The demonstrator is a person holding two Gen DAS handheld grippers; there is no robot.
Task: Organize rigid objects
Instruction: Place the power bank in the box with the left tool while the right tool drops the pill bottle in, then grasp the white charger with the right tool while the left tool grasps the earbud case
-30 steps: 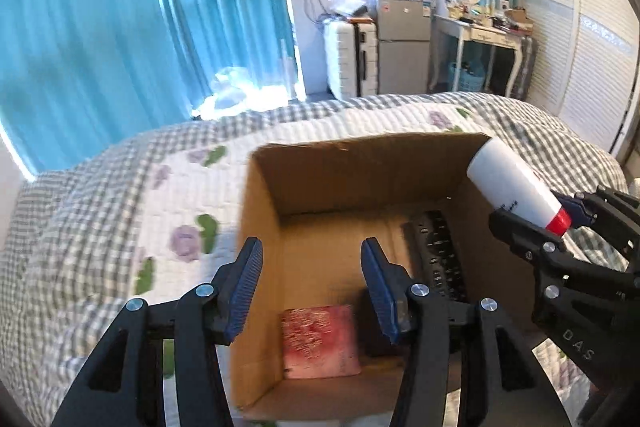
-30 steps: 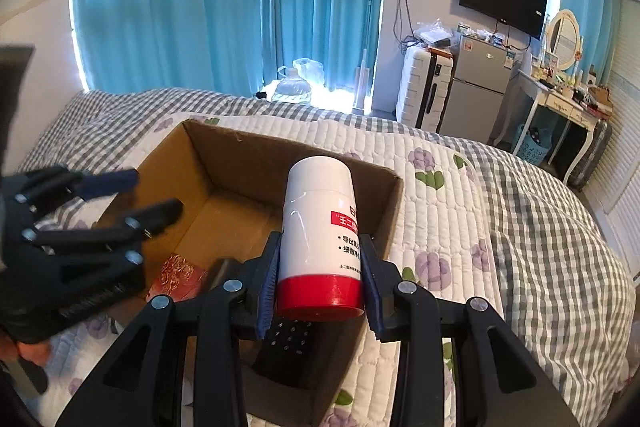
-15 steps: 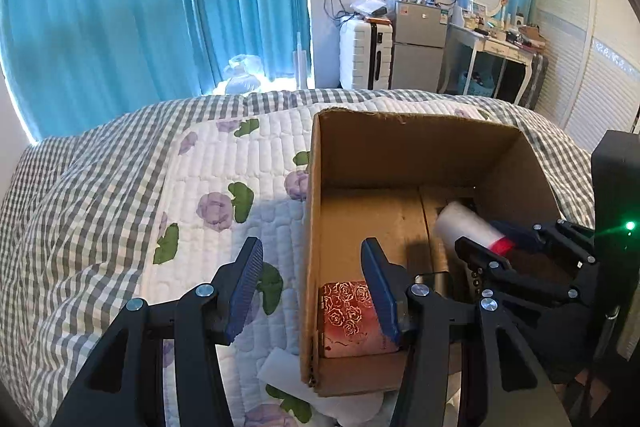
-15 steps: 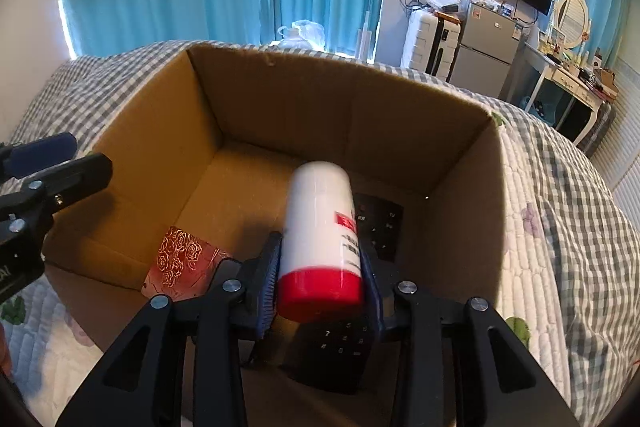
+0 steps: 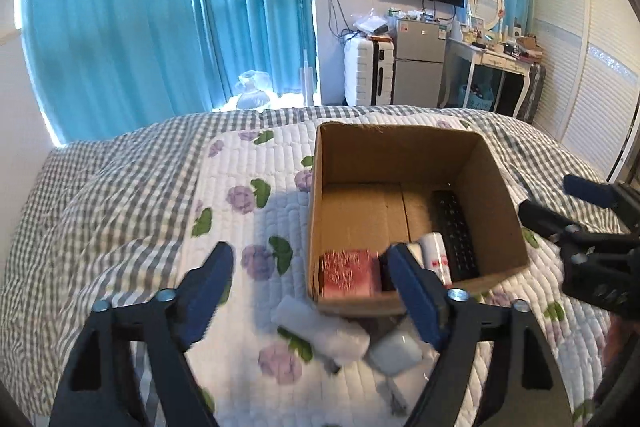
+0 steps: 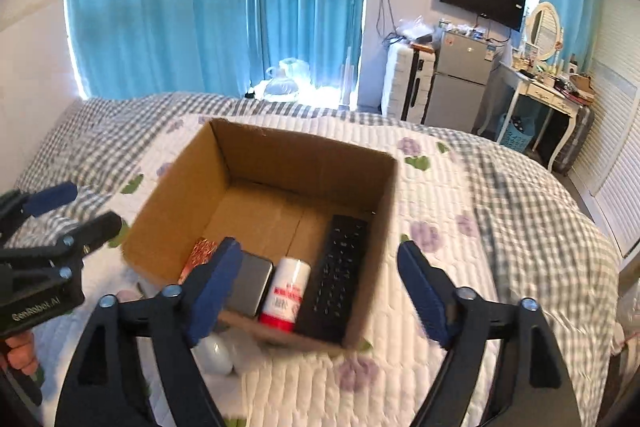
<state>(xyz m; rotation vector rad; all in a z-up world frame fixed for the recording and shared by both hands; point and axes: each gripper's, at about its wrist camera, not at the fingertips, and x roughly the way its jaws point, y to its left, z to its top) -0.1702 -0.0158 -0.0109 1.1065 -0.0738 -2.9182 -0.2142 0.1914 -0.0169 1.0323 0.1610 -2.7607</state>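
- Left gripper (image 5: 316, 291) spread wide, gripping nothing, hovering left of and nearer than the cardboard box (image 6: 180, 203).
- Inside the box, along its near wall, left to right: red patterned packet (image 6: 202, 253), grey flat case (image 6: 250, 285), white bottle with red cap (image 6: 286, 293) lying down, black remote (image 6: 334, 273).
- Right gripper (image 6: 320, 285) spread wide, empty, above the box's near right corner.

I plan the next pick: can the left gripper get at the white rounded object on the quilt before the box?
Probably yes. The left gripper is open and empty, and the white rounded object lies uncovered on the quilt outside the cardboard box.
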